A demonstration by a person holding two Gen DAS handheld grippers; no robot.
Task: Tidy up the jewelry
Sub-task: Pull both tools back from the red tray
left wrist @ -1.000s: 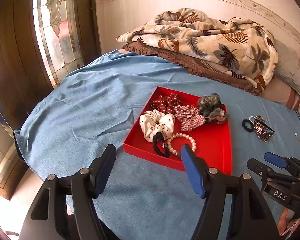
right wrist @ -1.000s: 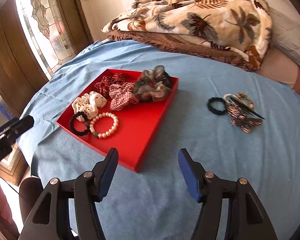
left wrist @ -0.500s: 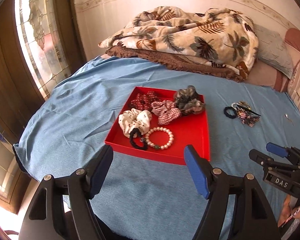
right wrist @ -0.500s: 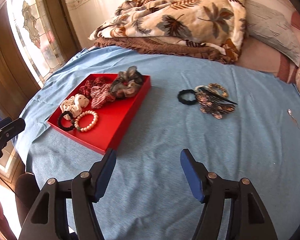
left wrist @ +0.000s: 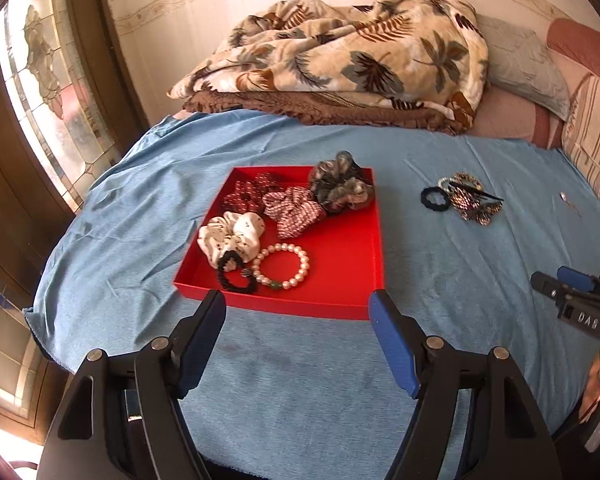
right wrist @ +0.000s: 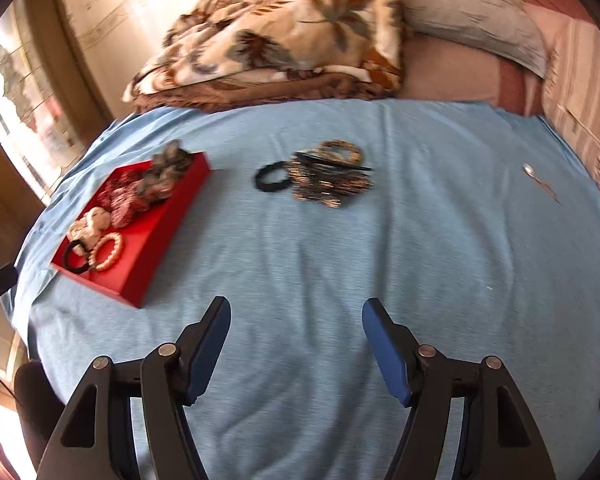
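A red tray (left wrist: pixel 340 264) lies on the blue bedsheet and holds several scrunchies (left wrist: pixel 296 210), a pearl bracelet (left wrist: pixel 285 266) and a black hair tie (left wrist: pixel 234 274). It also shows at the left of the right wrist view (right wrist: pixel 168 224). A loose black hair tie (right wrist: pixel 271 177) and a pile of beaded bracelets with a hair clip (right wrist: pixel 332 178) lie on the sheet right of the tray; the pile also shows in the left wrist view (left wrist: pixel 470 198). My left gripper (left wrist: pixel 298 308) is open and empty, just short of the tray's near edge. My right gripper (right wrist: pixel 296 312) is open and empty, well short of the pile.
A folded leaf-print blanket (left wrist: pixel 340 56) and a grey pillow (left wrist: pixel 524 64) lie at the back of the bed. A small metal piece (right wrist: pixel 538 178) lies on the sheet at far right. A stained-glass window (left wrist: pixel 40 92) is at left. The sheet's edge drops off on the left.
Both grippers have swung to the right; the tray has slid left in both views and the bracelet pile now sits ahead of the right gripper. Both stay open and empty.
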